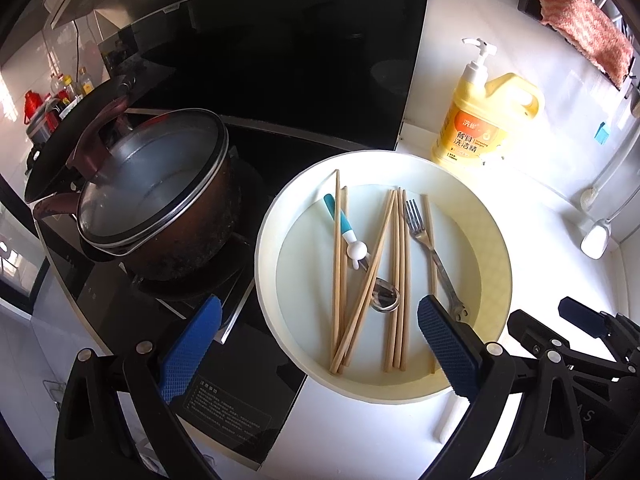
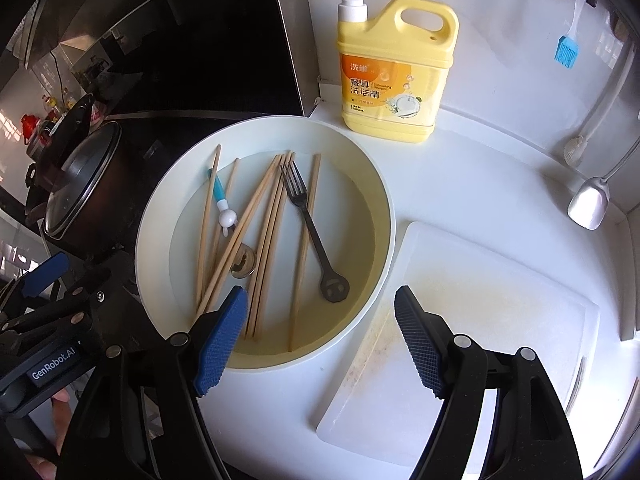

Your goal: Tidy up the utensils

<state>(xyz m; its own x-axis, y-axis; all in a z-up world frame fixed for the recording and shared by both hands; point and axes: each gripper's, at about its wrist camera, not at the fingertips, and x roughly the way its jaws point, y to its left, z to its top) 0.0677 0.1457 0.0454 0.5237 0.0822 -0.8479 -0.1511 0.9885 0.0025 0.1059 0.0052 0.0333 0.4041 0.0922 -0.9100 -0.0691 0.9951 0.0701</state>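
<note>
Left wrist view: a white basin (image 1: 496, 240) is seen on the counter (image 1: 520, 184), and the utensils are all gathered inside it. A loose, crossed bundle of wooden chopsticks (image 1: 396, 280) is spread over the middle, a metal fork (image 1: 426, 236) is laid at 3 o'clock of that bundle, and a small blue-handled spoon (image 1: 342, 226) is tucked at 9 o'clock, partly under the sticks. The left tongs (image 1: 316, 344) are held released above the basin's near rim, nothing between the pads. In the right wrist view, the right tongs (image 2: 320, 336) are likewise spread wide and empty, poised over the basin's 5 o'clock edge, with a white cutting board (image 2: 480, 320) beside it. The chopsticks are judged light, stiff and prone to rolling; a pinch near mid-length is advised. The fork is judged heavier and slick, so its narrow stem would be the surest hold. A yellow detergent jug (image 2: 396, 76) is left standing at 12 o'clock.
</note>
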